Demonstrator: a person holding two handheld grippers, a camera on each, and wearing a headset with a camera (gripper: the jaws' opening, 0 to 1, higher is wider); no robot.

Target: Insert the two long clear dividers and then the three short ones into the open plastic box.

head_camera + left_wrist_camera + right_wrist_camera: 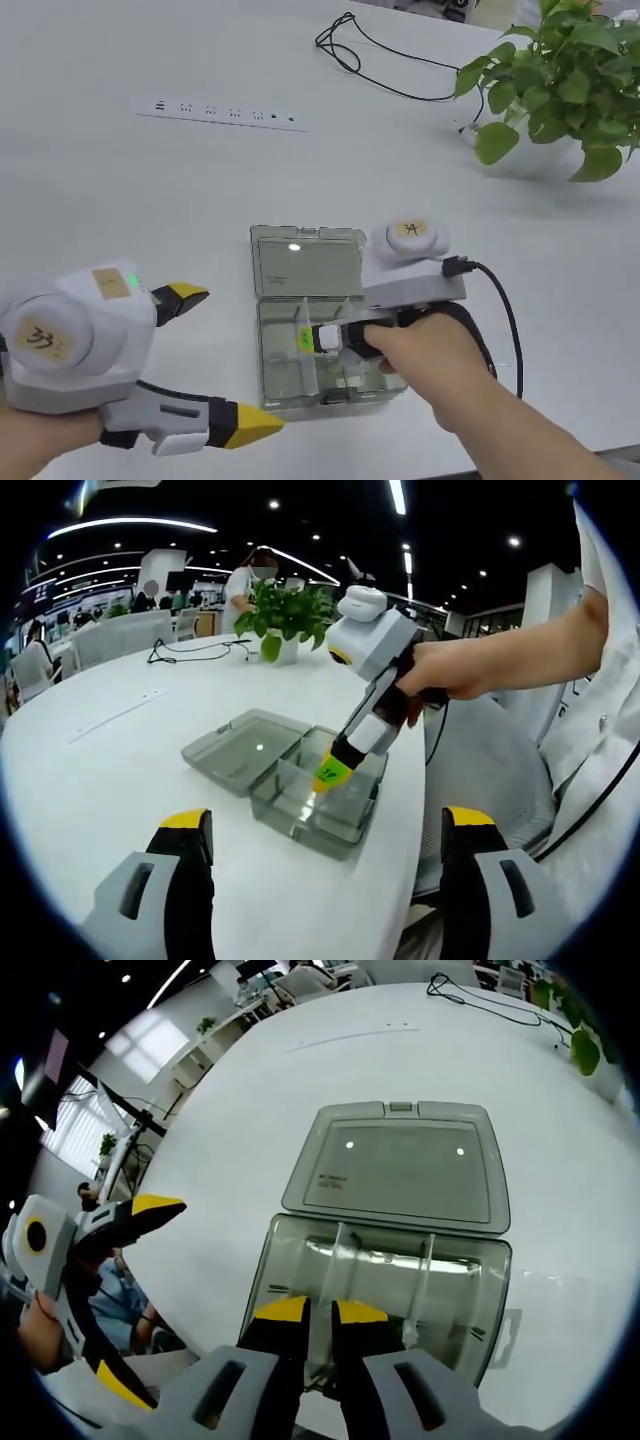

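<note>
The clear rectangular plastic box [492, 1305] is lying open on the white table [120, 200], its flat hinged lid [400, 1165] folded back toward 12 o'clock. 2 long clear plastic dividers are standing upright inside it, running from the 12 o'clock wall toward 6 o'clock: the left divider [333, 1260] and the right divider [424, 1270]. The right gripper [321, 1312], grey with yellow tips, is reaching into the box from 6 o'clock in its own view, its jaws squeezed almost together and pinching the top edge of the left divider. The left gripper [213, 360] is hovering at 9 o'clock of the box, apart from it, with its jaws spread wide and holding nothing. A white power strip [220, 112] is lying at 11 o'clock, a black cable [338, 48] at 12 o'clock, and a green potted plant [560, 80] at 1 o'clock.
</note>
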